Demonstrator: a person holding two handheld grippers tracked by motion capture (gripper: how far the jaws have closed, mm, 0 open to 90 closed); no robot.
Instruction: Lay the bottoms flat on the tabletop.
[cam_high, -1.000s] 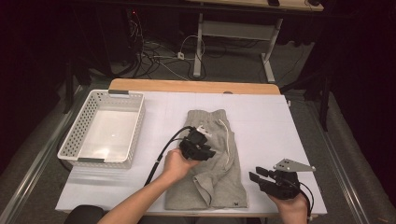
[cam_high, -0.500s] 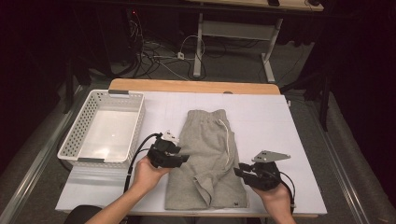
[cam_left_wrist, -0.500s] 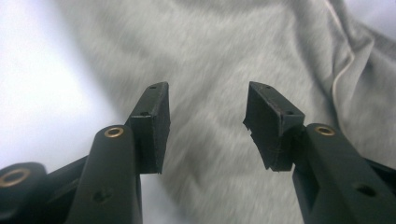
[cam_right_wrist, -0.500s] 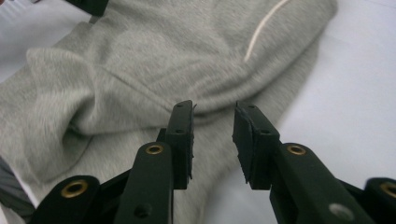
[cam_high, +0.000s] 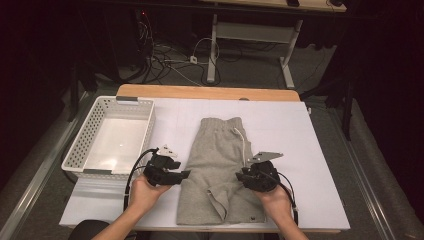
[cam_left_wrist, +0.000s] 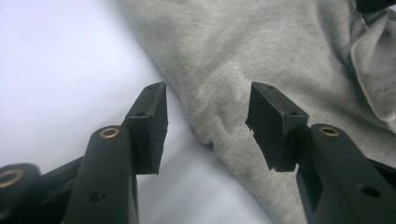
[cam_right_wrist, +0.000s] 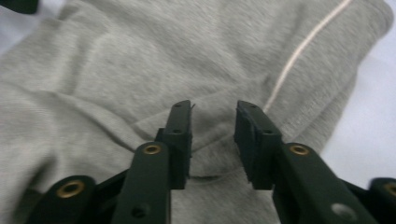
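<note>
Grey shorts lie flat in the middle of the white table cover, waistband at the far end, with a pale drawstring on top. My left gripper sits at the shorts' left edge. In the left gripper view its jaws are open and have just been opening further; the edge of the shorts lies below the gap, not pinched. My right gripper hovers over the right leg. Its jaws are open too, just widened a little, above a low fold of the shorts, with nothing gripped.
A white perforated basket stands at the table's left, close behind my left hand. A small flap of fabric is turned up on the shorts between the grippers. The table's wooden far edge borders a floor with cables.
The left gripper moved from the middle of the shorts out to their left edge and opened. The right gripper came from the front right of the table onto the right leg.
</note>
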